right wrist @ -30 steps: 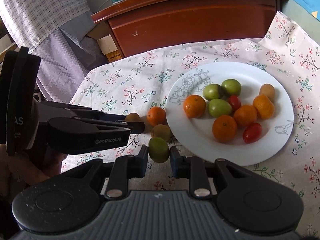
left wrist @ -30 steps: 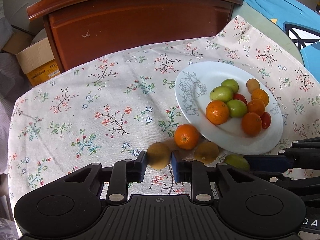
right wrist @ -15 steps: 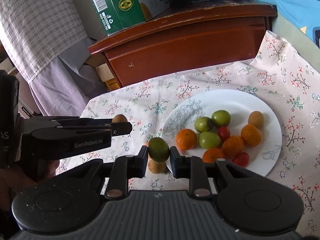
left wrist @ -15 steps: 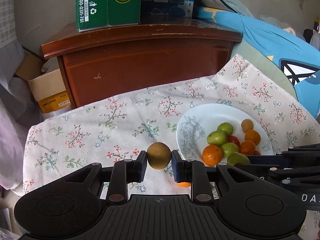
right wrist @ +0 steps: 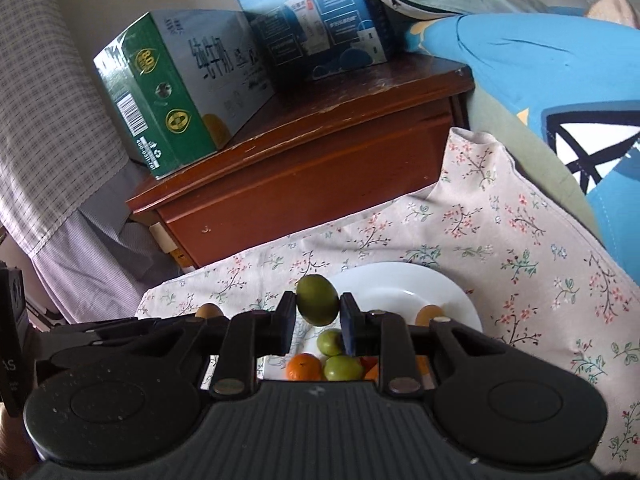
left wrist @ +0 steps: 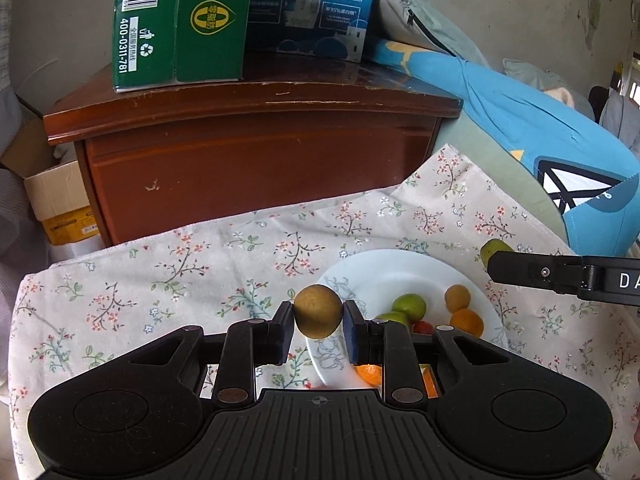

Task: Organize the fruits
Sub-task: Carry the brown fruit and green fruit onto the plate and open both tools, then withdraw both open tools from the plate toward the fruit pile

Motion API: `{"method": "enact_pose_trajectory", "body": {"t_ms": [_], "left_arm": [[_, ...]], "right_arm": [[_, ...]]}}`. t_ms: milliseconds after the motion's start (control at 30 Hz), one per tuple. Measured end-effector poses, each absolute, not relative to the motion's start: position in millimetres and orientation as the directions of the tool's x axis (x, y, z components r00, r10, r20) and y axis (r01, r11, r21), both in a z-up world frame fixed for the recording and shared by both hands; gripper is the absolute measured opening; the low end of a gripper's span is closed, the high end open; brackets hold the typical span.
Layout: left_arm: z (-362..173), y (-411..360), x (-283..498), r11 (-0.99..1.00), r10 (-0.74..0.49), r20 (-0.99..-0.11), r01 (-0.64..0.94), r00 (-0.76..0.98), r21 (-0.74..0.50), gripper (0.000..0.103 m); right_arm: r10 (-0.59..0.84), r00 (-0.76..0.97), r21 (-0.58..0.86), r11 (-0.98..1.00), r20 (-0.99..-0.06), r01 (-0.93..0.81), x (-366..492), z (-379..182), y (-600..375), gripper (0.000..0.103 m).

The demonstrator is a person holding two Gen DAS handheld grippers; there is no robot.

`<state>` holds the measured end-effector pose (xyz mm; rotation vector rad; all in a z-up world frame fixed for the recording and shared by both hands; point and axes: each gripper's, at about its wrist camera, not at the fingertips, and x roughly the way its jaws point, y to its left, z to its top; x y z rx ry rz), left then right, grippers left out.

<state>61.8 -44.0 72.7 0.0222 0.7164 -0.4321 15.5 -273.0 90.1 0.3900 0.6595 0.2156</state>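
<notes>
My left gripper [left wrist: 318,318] is shut on a brown kiwi [left wrist: 318,311] and holds it in the air above the left rim of the white plate [left wrist: 384,270]. My right gripper [right wrist: 318,312] is shut on a green fruit [right wrist: 317,299], also raised over the plate [right wrist: 400,280]. The plate holds oranges [left wrist: 466,322], green fruits [left wrist: 409,306], a brown fruit [left wrist: 457,297] and a red tomato [left wrist: 422,327]. In the left wrist view the right gripper's finger [left wrist: 560,276] reaches in from the right with the green fruit [left wrist: 494,249] at its tip.
The plate lies on a floral cloth [left wrist: 160,280]. Behind it stands a brown wooden cabinet [left wrist: 256,152] with a green carton [left wrist: 180,24] and a blue carton [left wrist: 312,4] on top. A blue cushion [left wrist: 540,128] lies at the right. A cardboard box [left wrist: 60,204] sits at the left.
Both grippers have lifted their fruits off the cloth and risen well above the plate. The views have tilted up towards the cabinet top.
</notes>
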Motion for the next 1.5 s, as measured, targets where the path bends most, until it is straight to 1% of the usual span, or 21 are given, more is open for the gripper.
{"method": "enact_pose_trajectory", "body": {"t_ms": [233, 700, 800, 833, 867, 900, 967, 1067, 1233, 1500], "left_arm": [[62, -59, 73, 0.904, -0.388, -0.655, 0.405, 0.649, -0.135, 0.024], [48, -84, 86, 0.884, -0.430, -0.671, 0.434, 0.604, -0.175, 0.024], [50, -85, 86, 0.882, -0.436, -0.666, 0.436, 0.606, -0.181, 0.026], [51, -85, 86, 0.883, -0.436, -0.665, 0.433, 0.607, -0.183, 0.029], [53, -84, 85, 0.884, -0.436, -0.661, 0.430, 0.610, -0.186, 0.034], [55, -83, 85, 0.886, -0.435, -0.656, 0.425, 0.617, -0.187, 0.037], [62, -80, 84, 0.892, -0.428, -0.645, 0.410, 0.633, -0.189, 0.049], [75, -74, 82, 0.900, -0.420, -0.624, 0.393, 0.659, -0.190, 0.058], [91, -61, 74, 0.917, -0.383, -0.622, 0.361, 0.683, -0.168, 0.068], [104, -28, 52, 0.942, -0.321, -0.647, 0.303, 0.692, -0.143, 0.072]], "right_arm": [[0.292, 0.752, 0.444, 0.896, -0.591, 0.001, 23, 75, -280, 0.024], [0.275, 0.718, 0.459, 0.886, -0.639, 0.069, 34, 53, -282, 0.024], [0.257, 0.724, 0.454, 0.887, -0.640, 0.086, 35, 51, -284, 0.027], [0.251, 0.727, 0.455, 0.886, -0.639, 0.093, 35, 52, -284, 0.027], [0.249, 0.731, 0.458, 0.883, -0.635, 0.098, 35, 52, -285, 0.027], [0.248, 0.734, 0.462, 0.881, -0.632, 0.101, 35, 53, -286, 0.027], [0.247, 0.742, 0.467, 0.878, -0.623, 0.100, 34, 54, -288, 0.027], [0.253, 0.746, 0.464, 0.882, -0.616, 0.085, 33, 57, -286, 0.027], [0.285, 0.737, 0.457, 0.889, -0.613, 0.036, 31, 59, -276, 0.028], [0.355, 0.696, 0.418, 0.904, -0.624, -0.086, 14, 56, -245, 0.028]]}}
